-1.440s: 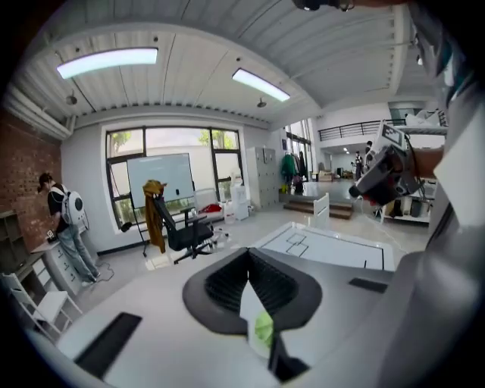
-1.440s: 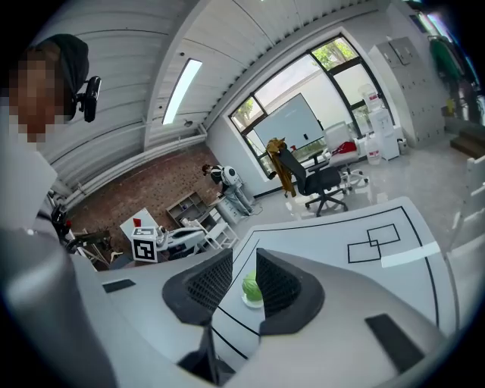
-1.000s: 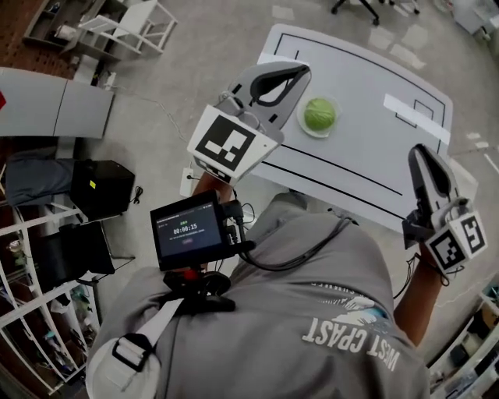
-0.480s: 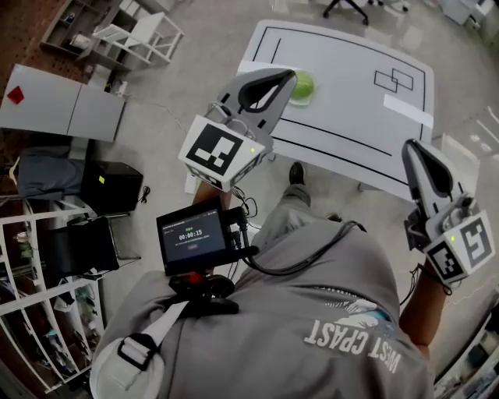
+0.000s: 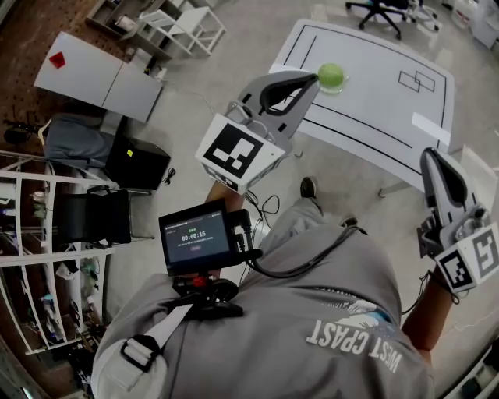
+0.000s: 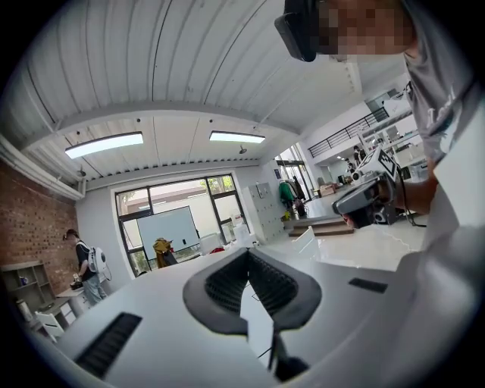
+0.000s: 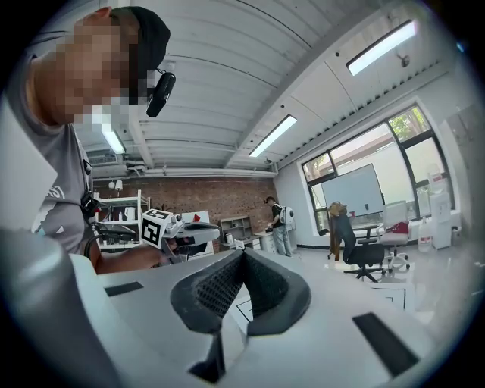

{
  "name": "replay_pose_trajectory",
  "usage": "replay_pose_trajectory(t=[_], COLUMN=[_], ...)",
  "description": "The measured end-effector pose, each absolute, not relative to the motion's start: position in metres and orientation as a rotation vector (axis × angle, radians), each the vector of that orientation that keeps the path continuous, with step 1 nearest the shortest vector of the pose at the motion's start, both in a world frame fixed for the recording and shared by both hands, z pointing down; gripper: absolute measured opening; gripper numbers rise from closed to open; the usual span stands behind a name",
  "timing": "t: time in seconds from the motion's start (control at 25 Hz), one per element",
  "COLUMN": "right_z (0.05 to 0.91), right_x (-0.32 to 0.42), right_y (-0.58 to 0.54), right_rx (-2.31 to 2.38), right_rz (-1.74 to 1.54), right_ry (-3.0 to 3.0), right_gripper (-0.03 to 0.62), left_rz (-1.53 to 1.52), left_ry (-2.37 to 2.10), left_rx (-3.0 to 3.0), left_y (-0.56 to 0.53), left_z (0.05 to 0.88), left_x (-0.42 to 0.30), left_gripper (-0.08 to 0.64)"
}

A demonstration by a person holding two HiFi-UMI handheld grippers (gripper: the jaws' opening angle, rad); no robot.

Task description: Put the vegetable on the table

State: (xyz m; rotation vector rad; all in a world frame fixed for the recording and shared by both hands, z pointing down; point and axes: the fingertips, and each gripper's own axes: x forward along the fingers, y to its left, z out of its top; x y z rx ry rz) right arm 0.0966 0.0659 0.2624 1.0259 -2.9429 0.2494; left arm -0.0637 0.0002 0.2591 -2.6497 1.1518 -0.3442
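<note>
The vegetable (image 5: 330,75), round and green, sits on what looks like a small pale dish (image 5: 341,86) near the left edge of the white counter (image 5: 366,105), which is marked with black lines and carries a white tape strip (image 5: 431,128) toward its right side. Both tongs are held in the air short of the counter. The left tongs (image 5: 314,75) have their tips pressed together with nothing between them, as their own view shows (image 6: 246,250); from the head camera their tip lines up just beside the vegetable and their body covers the counter's near corner, though how high above it they hang cannot be told. The right tongs (image 5: 429,153) are likewise closed and empty (image 7: 242,254), off the counter's right end and well apart from the vegetable. Bare floor lies between the person and the counter, with a shoe (image 5: 309,187) and loose cables (image 5: 269,209) on it. A small screen (image 5: 195,238) is mounted at the person's chest. To the left stand a grey cabinet (image 5: 97,74) and a black case (image 5: 138,164); an office chair (image 5: 382,9) stands beyond the counter. A bystander with a backpack (image 7: 279,221) stands far off by a brick wall (image 7: 197,201).
</note>
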Motion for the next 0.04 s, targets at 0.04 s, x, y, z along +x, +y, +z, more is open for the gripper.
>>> replay_pose_trajectory(t=[0.04], right_z=[0.2663], right_x=[0.0986], right_y=[0.0628], right_rx=[1.026], right_rz=[0.249], right_ry=[-2.946], right_gripper=[0.008], left_rz=[-0.351], left_ry=[1.162], left_rx=[-2.644], left_y=[-0.0002], left_z=[0.262], left_x=[-0.0644], left_gripper=[0.006])
